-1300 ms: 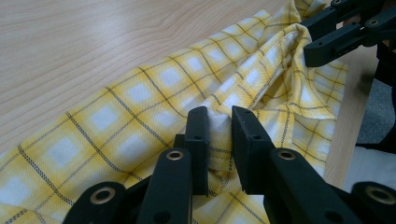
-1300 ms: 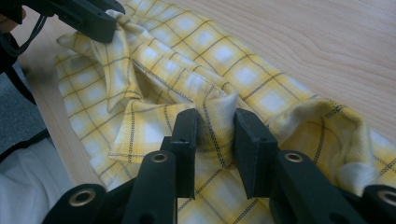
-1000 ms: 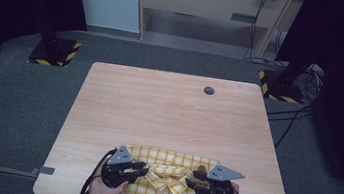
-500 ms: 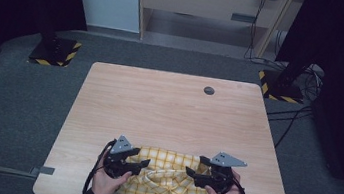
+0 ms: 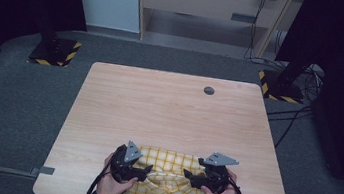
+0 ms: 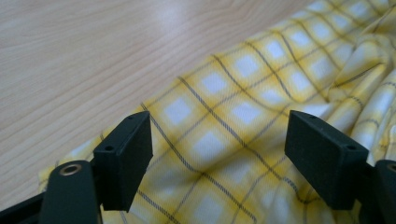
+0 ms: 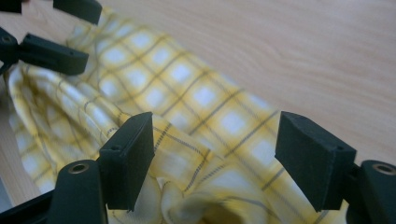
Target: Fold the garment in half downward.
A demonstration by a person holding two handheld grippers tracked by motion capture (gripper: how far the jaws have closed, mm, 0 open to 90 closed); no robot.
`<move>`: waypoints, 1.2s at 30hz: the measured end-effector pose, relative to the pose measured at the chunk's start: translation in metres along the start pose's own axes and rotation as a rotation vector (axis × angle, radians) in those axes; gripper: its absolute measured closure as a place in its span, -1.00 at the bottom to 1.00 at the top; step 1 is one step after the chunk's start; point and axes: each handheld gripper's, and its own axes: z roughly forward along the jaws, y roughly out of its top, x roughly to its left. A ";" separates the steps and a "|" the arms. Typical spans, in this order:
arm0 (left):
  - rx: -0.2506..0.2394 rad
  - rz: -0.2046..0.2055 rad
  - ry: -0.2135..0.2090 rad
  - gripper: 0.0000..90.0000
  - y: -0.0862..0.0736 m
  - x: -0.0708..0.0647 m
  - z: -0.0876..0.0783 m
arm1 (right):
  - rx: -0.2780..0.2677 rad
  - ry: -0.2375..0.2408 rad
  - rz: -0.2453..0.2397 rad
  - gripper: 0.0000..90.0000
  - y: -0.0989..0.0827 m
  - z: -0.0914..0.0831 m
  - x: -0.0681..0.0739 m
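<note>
We see the yellow checked cloth (image 5: 165,176) lying rumpled at the lower middle of the high view, on the near edge of the worktop (image 5: 173,112). Our left gripper (image 5: 146,168) sits over its left end, our right gripper (image 5: 189,174) over its right end. In both gripper views the fingers (image 6: 125,156) stand apart with the cloth spread below and between them, the pads not pressing on it. The left fingers have just been opening, and the right fingers (image 7: 128,156) stand equally wide.
</note>
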 end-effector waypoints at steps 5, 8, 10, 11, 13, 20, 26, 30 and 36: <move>0.028 0.030 0.008 -0.54 -0.009 -0.006 -0.005 | 0.033 0.009 -0.004 -0.38 -0.019 -0.006 0.001; 0.042 0.041 0.007 -0.55 -0.013 -0.009 -0.007 | 0.052 0.019 -0.006 -0.38 -0.028 -0.010 0.002; 0.055 0.049 0.007 -0.57 -0.015 -0.010 -0.008 | 0.071 0.030 -0.007 -0.40 -0.034 -0.011 0.003; 0.058 0.051 0.010 -0.58 -0.017 -0.009 -0.008 | 0.078 0.031 -0.010 -0.41 -0.036 -0.011 0.004; 0.057 0.035 0.005 -0.59 -0.021 -0.007 -0.009 | 0.091 0.037 -0.018 -0.43 -0.040 -0.010 0.006; 0.003 -0.034 0.030 -0.61 -0.028 0.006 -0.020 | 0.049 0.042 -0.004 -0.50 -0.035 -0.019 0.003; -0.030 -0.143 0.046 -0.59 -0.037 0.020 -0.031 | -0.023 -0.006 0.075 -0.52 -0.033 -0.036 -0.015; -0.014 -0.204 0.035 -0.51 -0.040 0.024 -0.034 | -0.021 -0.026 0.103 -0.51 -0.036 -0.039 -0.021; 0.033 -0.220 0.036 -0.42 -0.045 0.023 -0.032 | -0.039 -0.023 0.100 -0.51 -0.034 -0.043 -0.020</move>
